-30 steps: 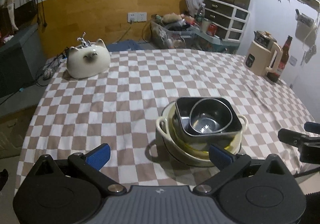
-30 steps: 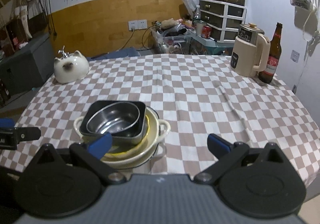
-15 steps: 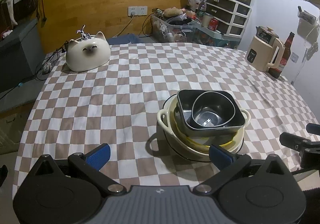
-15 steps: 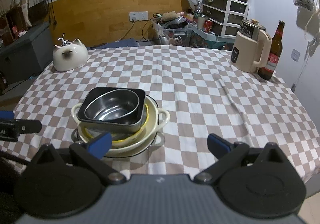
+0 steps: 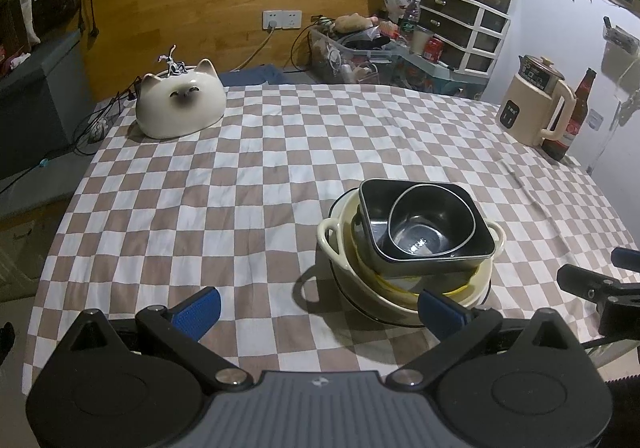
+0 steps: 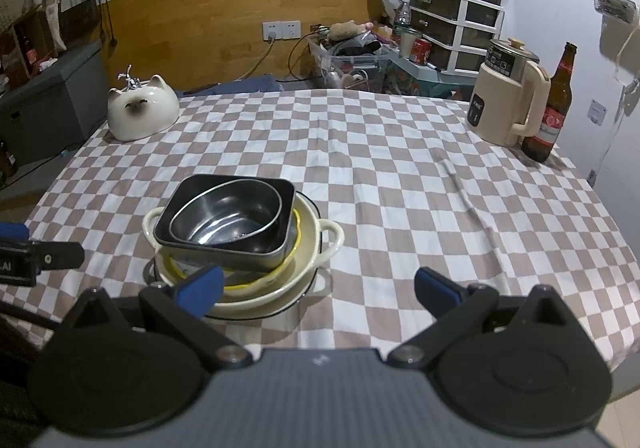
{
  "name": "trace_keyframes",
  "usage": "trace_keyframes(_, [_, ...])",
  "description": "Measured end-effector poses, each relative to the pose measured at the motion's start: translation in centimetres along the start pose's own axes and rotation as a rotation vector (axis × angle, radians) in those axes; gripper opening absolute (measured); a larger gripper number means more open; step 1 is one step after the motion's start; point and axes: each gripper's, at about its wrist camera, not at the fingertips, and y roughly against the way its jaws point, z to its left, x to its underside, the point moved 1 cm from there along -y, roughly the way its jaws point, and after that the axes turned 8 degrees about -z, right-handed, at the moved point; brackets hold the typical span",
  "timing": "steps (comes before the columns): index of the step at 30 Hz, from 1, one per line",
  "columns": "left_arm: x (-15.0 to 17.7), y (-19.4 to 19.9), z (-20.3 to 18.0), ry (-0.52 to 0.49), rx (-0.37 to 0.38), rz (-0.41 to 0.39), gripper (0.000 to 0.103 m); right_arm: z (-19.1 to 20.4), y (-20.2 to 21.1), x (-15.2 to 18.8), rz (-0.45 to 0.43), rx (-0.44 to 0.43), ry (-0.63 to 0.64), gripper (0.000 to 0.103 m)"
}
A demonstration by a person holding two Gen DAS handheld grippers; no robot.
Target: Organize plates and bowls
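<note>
One stack of bowls, upright, openings upward

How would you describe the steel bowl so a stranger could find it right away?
On the checked tablecloth, find the one stack of dishes. The steel bowl sits on top, nested inside a black square dish. It is the only shiny metal piece; the dishes below are cream and yellow.
</note>
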Motion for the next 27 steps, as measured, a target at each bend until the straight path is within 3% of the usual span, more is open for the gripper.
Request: trace_keyframes(27, [0.4, -0.46, -0.35, 0.001, 0.005, 0.005, 0.103, -0.1, -0.29, -0.09, 0.002, -0.003, 0.002, 0.102])
